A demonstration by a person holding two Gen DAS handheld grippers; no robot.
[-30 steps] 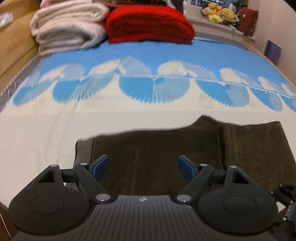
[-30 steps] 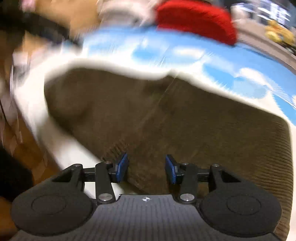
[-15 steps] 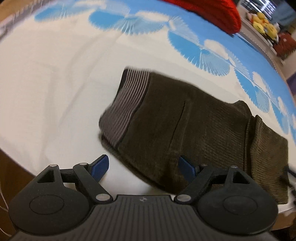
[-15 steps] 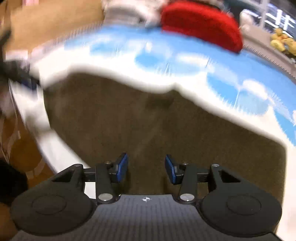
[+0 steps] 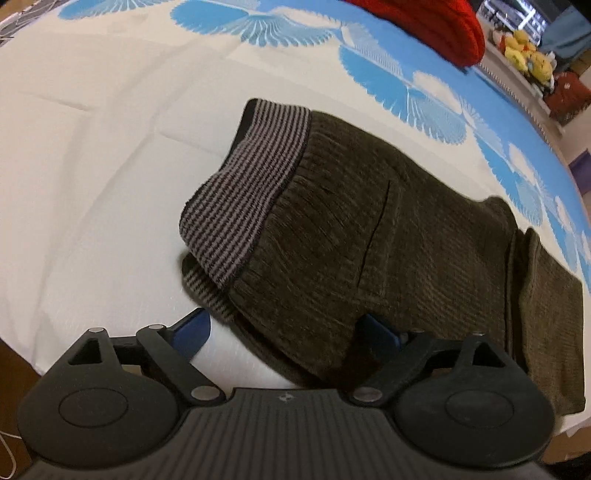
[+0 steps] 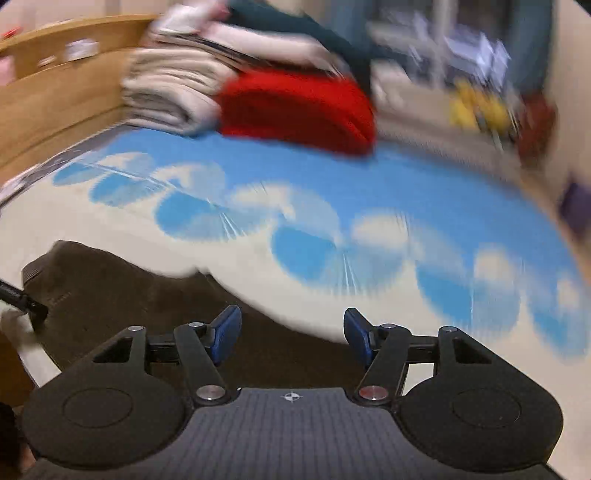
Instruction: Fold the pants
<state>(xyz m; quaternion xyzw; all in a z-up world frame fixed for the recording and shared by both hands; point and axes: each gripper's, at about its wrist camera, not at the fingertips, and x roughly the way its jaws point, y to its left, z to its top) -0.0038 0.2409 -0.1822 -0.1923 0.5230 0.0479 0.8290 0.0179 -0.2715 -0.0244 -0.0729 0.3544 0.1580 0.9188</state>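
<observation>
Pants (image 5: 369, 236) lie folded on the blue-and-white bedspread (image 5: 92, 166); both grippers (image 5: 286, 328) (image 6: 291, 334) gape wide, empty.

Smeared by motion throughout the right wrist view: red blanket (image 6: 295, 107), pale folded pile (image 6: 173, 92) and yellow shapes (image 6: 476, 107), too soft to identify. Cut off at the left wrist view's top edge: red blanket (image 5: 436, 22). Partly hidden behind the left gripper (image 5: 284, 330): near hem of the pants (image 5: 369, 229), their lower folded layers unreadable.
</observation>
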